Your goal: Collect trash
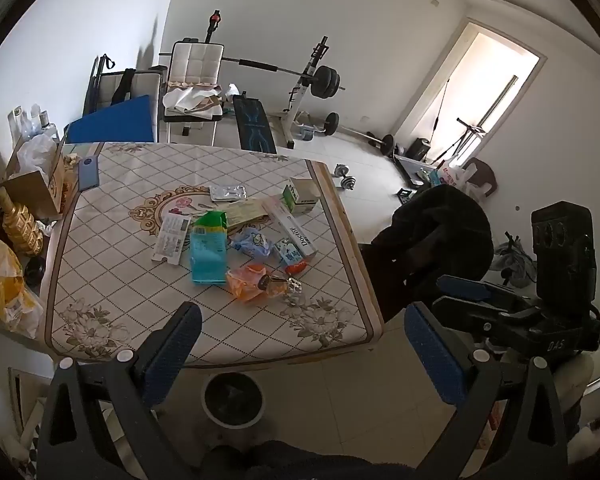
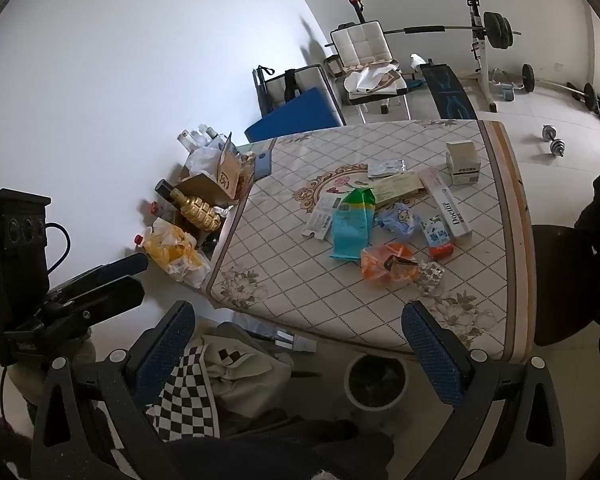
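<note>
Trash lies in a heap on the patterned table (image 1: 112, 300) (image 2: 480, 320): a teal and green bag (image 1: 208, 246) (image 2: 352, 224), an orange wrapper (image 1: 246, 282) (image 2: 384, 266), a white "Doctor" box (image 1: 294, 226) (image 2: 450, 208), a small carton (image 1: 302, 196) (image 2: 464, 162) and other wrappers. A round bin (image 1: 233, 400) (image 2: 376, 380) stands on the floor at the table's near edge. My left gripper (image 1: 304, 336) is open and empty, above the near edge. My right gripper (image 2: 300, 336) is open and empty, also short of the table; it shows in the left wrist view (image 1: 464, 294).
A cardboard box (image 1: 40, 188), a gold bottle (image 1: 20, 220) and a yellow bag (image 1: 4, 284) sit left of the table. A dark chair with black clothing (image 1: 432, 236) stands to the right. Checkered fabric (image 2: 188, 384) lies below. Weight benches and dumbbells stand behind.
</note>
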Motion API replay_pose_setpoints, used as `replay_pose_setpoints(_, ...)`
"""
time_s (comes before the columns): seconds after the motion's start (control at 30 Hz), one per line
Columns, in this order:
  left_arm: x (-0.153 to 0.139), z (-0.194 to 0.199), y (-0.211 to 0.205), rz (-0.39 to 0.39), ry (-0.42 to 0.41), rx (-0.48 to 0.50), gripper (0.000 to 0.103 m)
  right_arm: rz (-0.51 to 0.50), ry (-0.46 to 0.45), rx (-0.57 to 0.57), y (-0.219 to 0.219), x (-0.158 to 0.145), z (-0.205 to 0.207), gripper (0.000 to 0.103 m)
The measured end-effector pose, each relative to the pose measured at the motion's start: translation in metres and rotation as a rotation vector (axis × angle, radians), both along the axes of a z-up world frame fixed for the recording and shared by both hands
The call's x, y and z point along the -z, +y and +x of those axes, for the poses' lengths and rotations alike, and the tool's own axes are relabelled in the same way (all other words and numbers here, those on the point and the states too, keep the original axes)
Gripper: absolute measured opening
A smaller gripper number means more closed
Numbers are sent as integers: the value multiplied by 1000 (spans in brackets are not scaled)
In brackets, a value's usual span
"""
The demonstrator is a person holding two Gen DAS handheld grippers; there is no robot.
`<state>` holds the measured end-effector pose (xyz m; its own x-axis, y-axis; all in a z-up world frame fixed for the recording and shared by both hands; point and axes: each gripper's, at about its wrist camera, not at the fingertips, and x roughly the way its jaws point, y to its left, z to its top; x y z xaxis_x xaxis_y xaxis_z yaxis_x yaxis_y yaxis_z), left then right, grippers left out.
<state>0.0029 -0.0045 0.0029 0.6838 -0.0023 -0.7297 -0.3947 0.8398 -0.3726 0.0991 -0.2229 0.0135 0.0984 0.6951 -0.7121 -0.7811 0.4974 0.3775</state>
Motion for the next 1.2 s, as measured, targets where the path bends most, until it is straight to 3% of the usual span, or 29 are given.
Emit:
replay_pose_setpoints(0.7, -1, 1, -1, -3, 2, 1, 103, 1, 8, -5, 0, -6, -5, 103)
replay_pose_setpoints(1.2, 1, 1, -3, -2, 3, 3, 103, -4, -10, 0, 2, 6, -1, 103)
